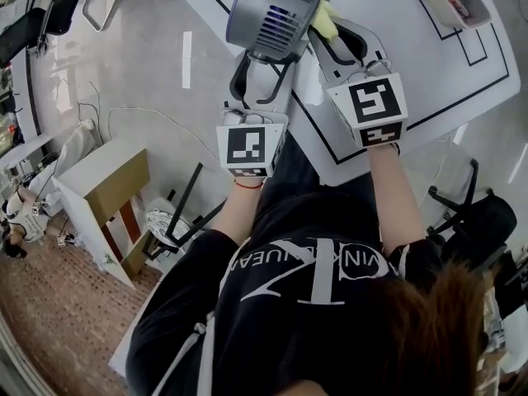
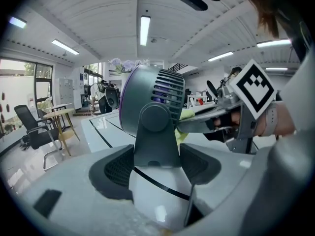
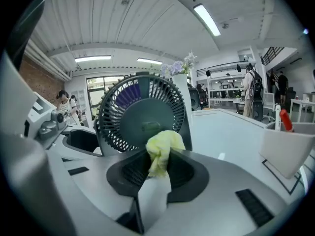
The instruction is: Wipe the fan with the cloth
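A grey desk fan (image 1: 272,8) stands at the near edge of the white table (image 1: 412,64). My left gripper (image 1: 264,63) is shut on the fan's stand (image 2: 155,139), which fills the gap between its jaws in the left gripper view. A bunched yellow cloth (image 1: 324,19) is held in my right gripper (image 1: 332,30), which is shut on it. In the right gripper view the cloth (image 3: 161,149) touches the lower part of the front grille (image 3: 142,113). The cloth (image 2: 185,116) also peeks out beside the fan's head (image 2: 152,102) in the left gripper view, with the right gripper (image 2: 197,122) behind it.
A white bin (image 1: 458,2) holding a red item sits at the table's far right, also seen as the bin (image 3: 288,151) in the right gripper view. Black lines mark the tabletop. On the floor are a small wooden cabinet (image 1: 103,192) at left and a black chair (image 1: 478,217) at right.
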Available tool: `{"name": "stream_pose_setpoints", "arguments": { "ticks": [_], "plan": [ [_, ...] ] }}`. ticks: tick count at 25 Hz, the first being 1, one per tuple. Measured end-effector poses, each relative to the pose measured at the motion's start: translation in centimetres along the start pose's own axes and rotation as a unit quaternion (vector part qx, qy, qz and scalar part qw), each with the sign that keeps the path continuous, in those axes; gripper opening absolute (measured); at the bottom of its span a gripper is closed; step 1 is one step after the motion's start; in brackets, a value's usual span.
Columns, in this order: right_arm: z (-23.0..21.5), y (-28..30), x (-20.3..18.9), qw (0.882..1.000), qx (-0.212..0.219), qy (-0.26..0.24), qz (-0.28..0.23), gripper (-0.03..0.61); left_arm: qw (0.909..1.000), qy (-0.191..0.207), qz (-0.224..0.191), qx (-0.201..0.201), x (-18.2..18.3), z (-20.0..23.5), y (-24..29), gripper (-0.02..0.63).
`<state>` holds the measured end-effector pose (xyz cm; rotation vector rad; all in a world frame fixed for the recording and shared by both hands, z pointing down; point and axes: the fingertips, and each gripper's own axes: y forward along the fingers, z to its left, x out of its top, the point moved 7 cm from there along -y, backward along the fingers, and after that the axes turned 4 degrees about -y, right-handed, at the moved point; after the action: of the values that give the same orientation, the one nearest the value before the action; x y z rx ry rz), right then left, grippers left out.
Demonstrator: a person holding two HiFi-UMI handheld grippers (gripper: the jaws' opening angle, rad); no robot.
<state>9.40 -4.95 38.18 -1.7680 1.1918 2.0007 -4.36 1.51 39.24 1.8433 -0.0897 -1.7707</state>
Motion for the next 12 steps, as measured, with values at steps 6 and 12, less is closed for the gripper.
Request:
{"name": "stream_pose_setpoints", "arguments": {
  "ticks": [6,12],
  "plan": [
    [-2.4,-2.1,3.1,0.997,-0.028,-0.072,-0.016,0.089,0.9988,0.029,0.035,-0.018,0.6,0.3,-0.9,0.28],
    [-5.0,-2.3,5.7,0.987,-0.055,-0.151,-0.014,0.089,0.9945,0.093,0.048,0.002,0.2,1.4,-2.8,0.011]
  ]
}}
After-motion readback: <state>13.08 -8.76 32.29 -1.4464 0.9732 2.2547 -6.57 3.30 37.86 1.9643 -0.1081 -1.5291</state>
